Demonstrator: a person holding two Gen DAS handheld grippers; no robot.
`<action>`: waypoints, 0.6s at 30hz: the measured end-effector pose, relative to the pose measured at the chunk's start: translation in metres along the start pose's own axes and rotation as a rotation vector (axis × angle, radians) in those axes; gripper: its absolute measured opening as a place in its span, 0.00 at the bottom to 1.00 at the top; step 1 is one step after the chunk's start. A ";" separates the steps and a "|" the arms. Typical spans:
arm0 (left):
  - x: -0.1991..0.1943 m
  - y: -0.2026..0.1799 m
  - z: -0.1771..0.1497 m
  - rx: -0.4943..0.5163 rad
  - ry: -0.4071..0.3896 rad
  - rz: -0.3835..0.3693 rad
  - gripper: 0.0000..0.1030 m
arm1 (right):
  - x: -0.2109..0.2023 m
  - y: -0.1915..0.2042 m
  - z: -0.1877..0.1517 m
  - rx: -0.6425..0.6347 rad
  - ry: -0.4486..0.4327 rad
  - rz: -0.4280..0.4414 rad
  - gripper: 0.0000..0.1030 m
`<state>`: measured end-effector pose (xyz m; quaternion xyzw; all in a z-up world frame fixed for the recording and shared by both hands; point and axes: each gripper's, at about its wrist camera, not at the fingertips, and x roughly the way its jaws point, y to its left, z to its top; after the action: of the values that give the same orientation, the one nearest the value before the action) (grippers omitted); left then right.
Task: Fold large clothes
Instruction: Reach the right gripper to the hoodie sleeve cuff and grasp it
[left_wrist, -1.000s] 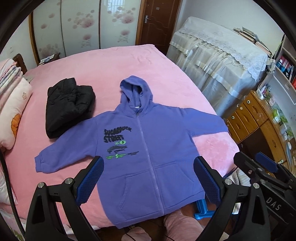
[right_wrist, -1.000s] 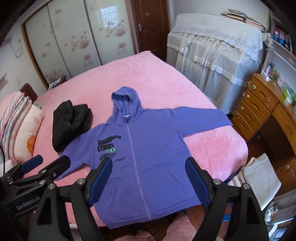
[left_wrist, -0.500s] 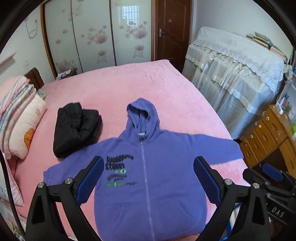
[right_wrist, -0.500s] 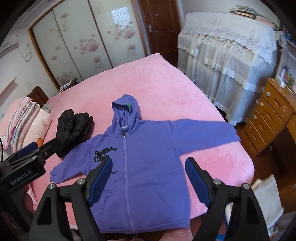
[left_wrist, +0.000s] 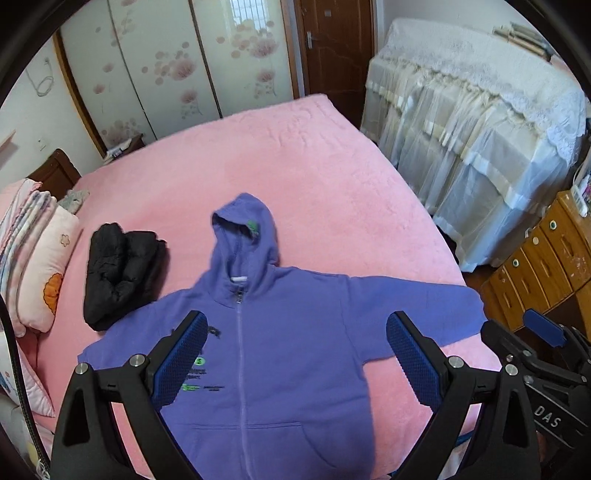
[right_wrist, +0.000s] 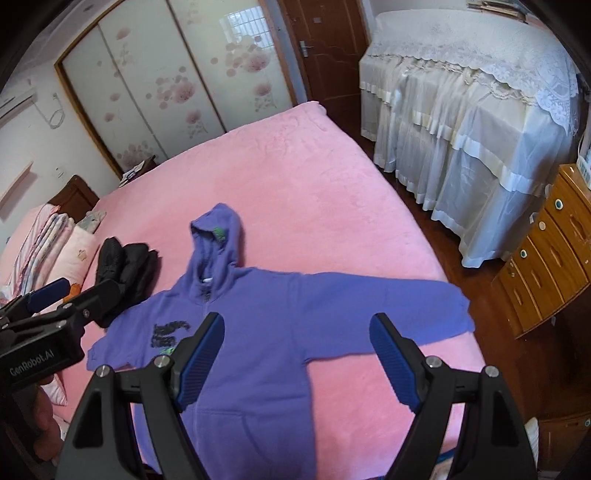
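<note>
Bedroom, pink plush bed (left_wrist: 314, 155) fills both views. Left to right: stacked pillows (left_wrist: 40, 258) at the headboard side, a black puffy jacket (left_wrist: 122, 273) bundled up, then the purple hoodie (left_wrist: 280, 350) laid flat front-up, zipped, hood pointing away, sleeves spread wide. Further right, a lace-covered piece of furniture (left_wrist: 480, 129) and a wooden dresser (left_wrist: 546, 258).

Left claw (left_wrist: 295, 362) hangs above the hoodie chest, jaws wide apart, holding nothing. Right claw (right_wrist: 297, 358) likewise open and empty, above the body and right sleeve.

Step looks like the approach before the first fold. Best to drop each claw onto a sleeve cuff or shoulder seam, pinch only the top fleece layers, and bring sleeves across the zipper. Hoodie fabric is thick, soft, matte fleece; likely drapes heavy, so lift low to avoid dragging. Bed cover is fuzzy and may cling.
</note>
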<state>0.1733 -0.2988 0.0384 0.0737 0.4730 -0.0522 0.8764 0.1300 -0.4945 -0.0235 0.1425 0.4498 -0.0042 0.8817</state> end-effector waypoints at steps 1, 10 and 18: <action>0.010 -0.010 0.005 0.003 0.019 -0.003 0.94 | 0.004 -0.010 0.003 0.015 0.002 0.007 0.80; 0.073 -0.083 0.026 0.070 0.082 -0.002 0.94 | 0.041 -0.084 0.004 0.095 0.004 -0.054 0.80; 0.119 -0.137 0.023 0.132 0.128 -0.044 0.94 | 0.080 -0.161 -0.018 0.284 0.051 -0.080 0.80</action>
<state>0.2357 -0.4407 -0.0598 0.1240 0.5251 -0.0979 0.8362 0.1416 -0.6346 -0.1365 0.2480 0.4722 -0.0994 0.8400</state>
